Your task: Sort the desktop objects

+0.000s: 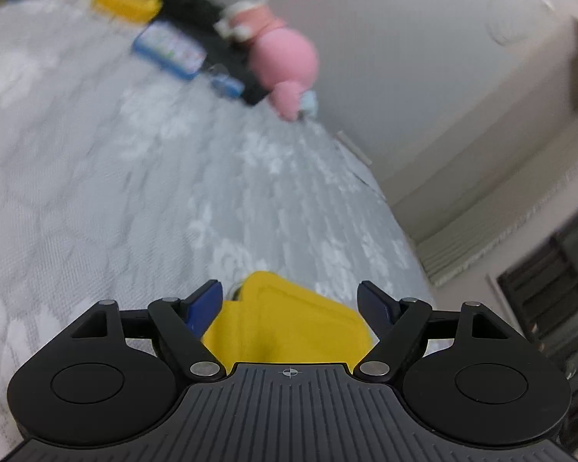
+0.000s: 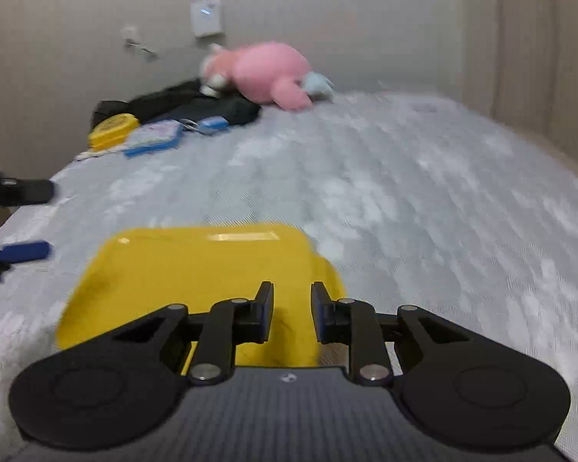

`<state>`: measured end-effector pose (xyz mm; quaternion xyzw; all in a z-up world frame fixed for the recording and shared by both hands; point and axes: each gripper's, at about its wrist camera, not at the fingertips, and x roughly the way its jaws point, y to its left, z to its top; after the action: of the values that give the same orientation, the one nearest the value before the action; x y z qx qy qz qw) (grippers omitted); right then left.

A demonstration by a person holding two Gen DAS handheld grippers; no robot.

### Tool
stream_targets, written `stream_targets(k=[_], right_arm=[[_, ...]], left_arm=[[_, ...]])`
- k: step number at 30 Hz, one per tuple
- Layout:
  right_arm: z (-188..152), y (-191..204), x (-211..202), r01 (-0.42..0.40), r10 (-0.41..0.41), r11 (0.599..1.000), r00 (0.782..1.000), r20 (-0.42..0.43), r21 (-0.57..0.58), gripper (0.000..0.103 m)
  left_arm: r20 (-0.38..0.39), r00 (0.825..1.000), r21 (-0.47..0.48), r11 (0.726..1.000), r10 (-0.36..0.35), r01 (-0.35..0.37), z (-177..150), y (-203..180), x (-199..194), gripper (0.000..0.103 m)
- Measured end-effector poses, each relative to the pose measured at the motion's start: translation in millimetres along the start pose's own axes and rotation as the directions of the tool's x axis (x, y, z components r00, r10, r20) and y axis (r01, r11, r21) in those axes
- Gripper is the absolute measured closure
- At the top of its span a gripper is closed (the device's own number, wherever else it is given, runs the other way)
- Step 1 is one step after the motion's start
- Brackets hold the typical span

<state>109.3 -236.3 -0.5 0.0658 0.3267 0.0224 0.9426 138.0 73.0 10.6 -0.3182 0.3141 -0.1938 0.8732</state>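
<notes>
A yellow tray (image 2: 181, 281) lies on the grey flowered bed cover (image 2: 404, 200) just under my right gripper (image 2: 292, 304). That gripper's jaws stand a narrow gap apart, and through the gap I see only the tray's floor. Nothing is clamped. My left gripper (image 1: 291, 300) is open wide, and a corner of the tray (image 1: 289, 327) shows between its blue pads. In the right wrist view the left gripper's fingers (image 2: 23, 252) reach in from the left edge, short of the tray.
At the far end lie a round yellow container (image 2: 113, 129), a flat blue-rimmed box (image 2: 154, 138), a small blue item (image 2: 212, 123), black cloth (image 2: 212, 109) and a pink plush toy (image 2: 269, 73). The bed's edge (image 1: 389, 200) drops off beside a wall.
</notes>
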Motion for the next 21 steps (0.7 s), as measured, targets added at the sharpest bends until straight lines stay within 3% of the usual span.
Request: stream_targets(k=[2,4,7,9,10,11,15,18,19,21], right_arm=[[0,-4,5,-0.001,0.002,1.0,1.0,-0.008,0.022,0.078],[-1,-5,8,-0.007,0.007,1.0,1.0,-0.002,0.029,0.078],[-2,-8,8,-0.019,0.019,0.999,1.0,0.001,0.036,0.076],[-4,-10,4,-0.017,0.017,0.999,1.0,0.003,0.035,0.076],[-4,-11,2,-0.009,0.009,0.999,1.0,0.002,0.032,0.076],[-5,-11,2,0.001,-0.001,1.0,1.0,-0.003,0.032,0.07],[-4,-23,6,-0.032,0.033,0.993,0.999,-0.005,0.115,0.067],[-4,-28,-2,-0.03,0.029,0.99,1.0,0.009,0.14,0.067],[-3,-30,-5,-0.029,0.027,0.989,1.0,0.013,0.142,0.067],[-6,-31,-13,-0.026,0.025,0.989,1.0,0.01,0.148,0.067]], left_arm=[[-0.036,0.996,-0.048,0.996,-0.08,0.078,-5,-2,5,0.021],[-0.076,0.992,-0.063,0.993,-0.103,0.098,-11,-6,16,0.021],[-0.142,0.988,-0.029,0.998,-0.066,0.062,-19,-14,33,0.022],[-0.181,0.983,0.01,1.0,0.002,-0.001,-25,-16,42,0.032],[-0.187,0.982,0.023,1.0,0.012,-0.008,-25,-15,45,0.039],[-0.19,0.982,0.024,1.0,0.009,-0.005,-25,-13,45,0.04],[-0.16,0.987,-0.01,1.0,-0.018,0.017,-24,-4,37,0.039],[-0.075,0.997,-0.036,0.999,0.002,-0.005,-21,1,15,0.027],[-0.038,0.999,-0.048,0.999,0.021,-0.023,-20,2,4,0.02],[-0.009,0.994,-0.035,0.993,0.111,-0.112,-25,1,-15,0.018]])
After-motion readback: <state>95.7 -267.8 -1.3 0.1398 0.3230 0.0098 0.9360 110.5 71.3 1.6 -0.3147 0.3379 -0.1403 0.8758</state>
